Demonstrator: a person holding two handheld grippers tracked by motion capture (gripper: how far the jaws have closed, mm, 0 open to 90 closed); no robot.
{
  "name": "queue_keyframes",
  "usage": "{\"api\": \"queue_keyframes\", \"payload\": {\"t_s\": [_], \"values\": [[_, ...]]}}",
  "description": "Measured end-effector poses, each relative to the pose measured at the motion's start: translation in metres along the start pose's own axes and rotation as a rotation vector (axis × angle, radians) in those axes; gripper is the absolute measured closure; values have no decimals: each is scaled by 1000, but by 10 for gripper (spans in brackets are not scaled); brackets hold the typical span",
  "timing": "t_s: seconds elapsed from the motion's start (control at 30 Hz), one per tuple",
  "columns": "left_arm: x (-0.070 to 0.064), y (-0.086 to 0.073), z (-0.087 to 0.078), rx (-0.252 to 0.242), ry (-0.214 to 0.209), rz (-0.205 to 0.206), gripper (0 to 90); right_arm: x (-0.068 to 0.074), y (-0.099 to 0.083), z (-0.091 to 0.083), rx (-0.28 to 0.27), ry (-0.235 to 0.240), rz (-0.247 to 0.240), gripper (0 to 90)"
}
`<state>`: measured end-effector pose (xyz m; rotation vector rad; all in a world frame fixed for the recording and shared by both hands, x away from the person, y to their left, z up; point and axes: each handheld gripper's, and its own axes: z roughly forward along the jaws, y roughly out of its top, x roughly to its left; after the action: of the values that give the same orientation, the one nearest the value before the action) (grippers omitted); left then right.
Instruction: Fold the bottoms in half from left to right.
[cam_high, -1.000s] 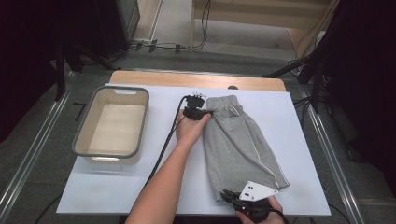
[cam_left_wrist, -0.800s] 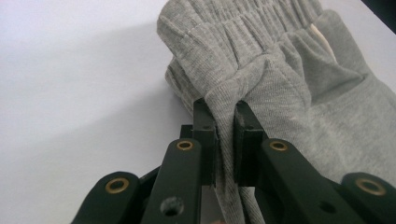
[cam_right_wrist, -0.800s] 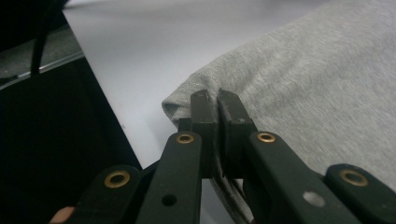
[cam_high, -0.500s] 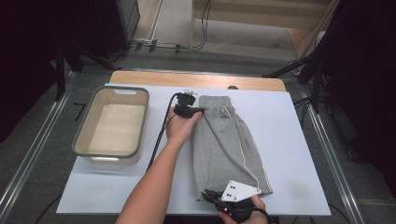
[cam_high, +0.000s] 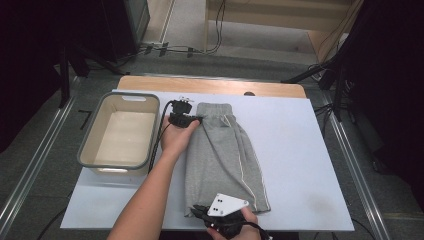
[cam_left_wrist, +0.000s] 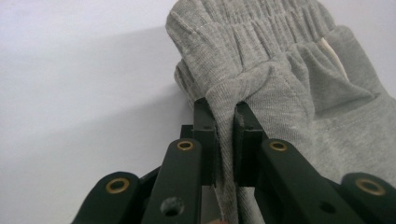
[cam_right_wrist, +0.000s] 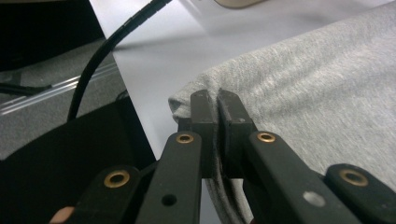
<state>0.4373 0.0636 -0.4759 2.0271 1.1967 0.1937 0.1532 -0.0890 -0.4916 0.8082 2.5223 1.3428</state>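
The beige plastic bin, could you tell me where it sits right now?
High view: the beige plastic bin sits at the table's left, beside the grey cotton shorts.

Grey tub (cam_high: 120, 131) on white bench (cam_high: 300, 165), just beside the left tool; cables (cam_high: 200, 47) on floor beyond.

Lab (cabled floor (cam_high: 200, 45), rig rails (cam_high: 35, 165))

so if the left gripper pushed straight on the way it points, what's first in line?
The left gripper is already shut on the shorts; straight ahead is more of their gathered waistband, then bare white table. Depth past the fabric is unclear.
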Motion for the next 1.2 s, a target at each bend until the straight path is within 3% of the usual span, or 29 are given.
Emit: {"api": "queue_keyframes", "payload": {"t_s": [0.03,0.07,0.13,0.23,0.37,0.6,0.7,0.9,1.07,1.13,1.2], "values": [[-1,-1,-1,-2,3,-11,702,0,1,2,2,-2,2,820],[-3,-3,-2,-6,1,-12,571,0,1,3,4,0,3,736],[-9,-5,-10,-34,-7,5,404,-2,1,1,5,40,12,483],[-18,-9,-24,-46,-68,15,237,-10,-3,-17,-4,16,11,303],[-34,-17,-46,-88,-106,56,144,-34,-16,-49,-11,-64,63,175],[-58,-41,-75,-135,-211,105,54,-78,-36,-95,-61,-208,174,110],[-65,-55,-84,-142,-251,111,14,-90,-44,-106,-54,-244,216,0],[-73,-87,-98,-145,-288,138,5,-104,-64,-120,-36,-280,269,0],[-75,-111,-107,-141,-288,140,5,-110,-80,-123,-14,-312,321,0],[-76,-124,-109,-125,-287,142,5,-110,-86,-124,-10,-329,335,126],[-75,-135,-111,-110,-285,148,5,-111,-91,-123,8,-333,353,186]]}}
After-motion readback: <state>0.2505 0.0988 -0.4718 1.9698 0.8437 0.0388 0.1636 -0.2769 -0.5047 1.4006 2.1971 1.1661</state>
